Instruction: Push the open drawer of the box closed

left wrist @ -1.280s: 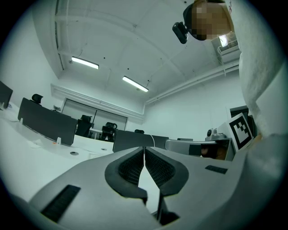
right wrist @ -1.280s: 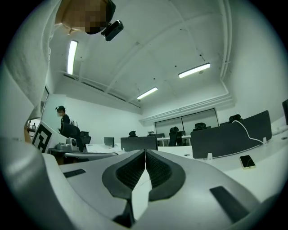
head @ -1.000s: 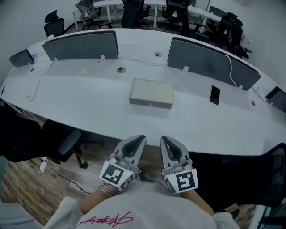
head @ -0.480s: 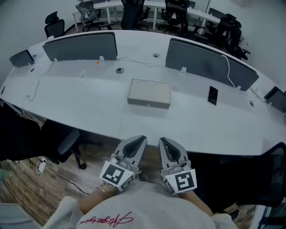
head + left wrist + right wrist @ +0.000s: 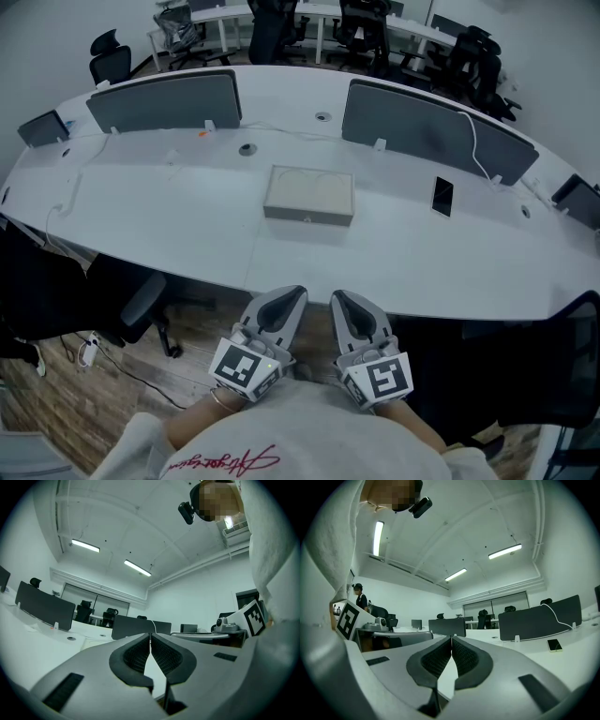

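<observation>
Both closed and empty, left gripper (image 5: 281, 302) and right gripper (image 5: 351, 307) stay back from the box (image 5: 308, 190), its drawer (image 5: 307, 217) seemingly flush.

Right gripper (image 5: 451, 639): we note the jaws pressed together at the tips, with nothing between them. Right of the gripper, a phone (image 5: 554, 645) lies flat on the white desk (image 5: 581, 649). Beyond the gripper stands a dark divider panel (image 5: 534, 619). Far left of the gripper, a person (image 5: 359, 598) stands.
</observation>
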Tool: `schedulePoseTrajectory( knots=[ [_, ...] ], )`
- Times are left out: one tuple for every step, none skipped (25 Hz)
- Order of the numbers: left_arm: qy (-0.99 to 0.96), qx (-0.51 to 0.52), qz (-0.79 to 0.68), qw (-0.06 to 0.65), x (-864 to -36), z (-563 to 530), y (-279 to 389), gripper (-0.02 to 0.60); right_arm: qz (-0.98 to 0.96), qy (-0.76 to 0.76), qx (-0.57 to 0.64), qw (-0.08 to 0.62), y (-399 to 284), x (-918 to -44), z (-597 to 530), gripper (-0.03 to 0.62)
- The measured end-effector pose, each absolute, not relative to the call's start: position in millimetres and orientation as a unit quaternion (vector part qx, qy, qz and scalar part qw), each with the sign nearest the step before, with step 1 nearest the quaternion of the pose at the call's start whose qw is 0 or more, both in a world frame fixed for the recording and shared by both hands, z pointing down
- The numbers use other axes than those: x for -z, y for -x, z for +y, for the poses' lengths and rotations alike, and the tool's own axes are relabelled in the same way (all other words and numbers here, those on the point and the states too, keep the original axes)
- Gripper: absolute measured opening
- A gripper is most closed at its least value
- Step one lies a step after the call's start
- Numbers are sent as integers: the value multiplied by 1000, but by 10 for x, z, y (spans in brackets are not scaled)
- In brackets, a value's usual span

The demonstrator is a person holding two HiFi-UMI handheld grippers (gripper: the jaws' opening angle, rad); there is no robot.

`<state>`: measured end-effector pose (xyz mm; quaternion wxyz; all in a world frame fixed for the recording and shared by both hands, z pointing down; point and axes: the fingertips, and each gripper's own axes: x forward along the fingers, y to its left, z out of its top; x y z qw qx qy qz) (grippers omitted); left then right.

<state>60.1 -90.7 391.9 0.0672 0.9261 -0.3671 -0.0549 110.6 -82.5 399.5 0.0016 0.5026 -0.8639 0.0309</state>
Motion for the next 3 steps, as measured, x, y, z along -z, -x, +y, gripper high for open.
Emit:
schedulePoseTrajectory(
  knots=[
    [-926,55,-367,67,-3919,-907,-599,20,-864,-503,-31,1,-1110,-3995,-822,20],
    [-926,56,-367,67,-3919,-906,-596,20,-864,-503,-32,1,-1112,-3994,-818,20],
    [-926,56,-368,67,-3920,-905,-593,19,-863,-504,-32,1,-1115,-3993,-814,20]
  ],
)
